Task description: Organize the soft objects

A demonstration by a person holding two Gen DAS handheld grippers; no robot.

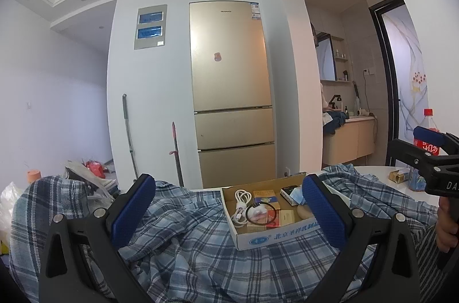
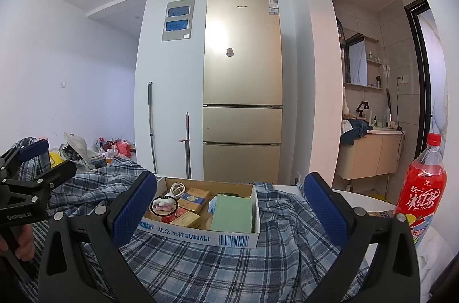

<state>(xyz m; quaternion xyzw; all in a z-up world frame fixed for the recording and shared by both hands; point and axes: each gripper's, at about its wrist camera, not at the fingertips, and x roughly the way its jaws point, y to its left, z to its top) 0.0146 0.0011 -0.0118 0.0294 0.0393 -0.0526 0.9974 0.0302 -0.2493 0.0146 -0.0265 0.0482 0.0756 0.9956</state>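
A blue and white plaid cloth lies rumpled over the table and shows in the right wrist view too. An open cardboard box sits on the cloth, holding a white cable, small packets and a hair tie; it also shows in the right wrist view. My left gripper is open, low over the cloth, its fingers on either side of the box. My right gripper is open, just above the cloth in front of the box. Neither holds anything.
A red iced-tea bottle stands on the white table at the right. A gold fridge stands behind, with a mop and a broom against the wall. Bags and clutter lie on the floor at left.
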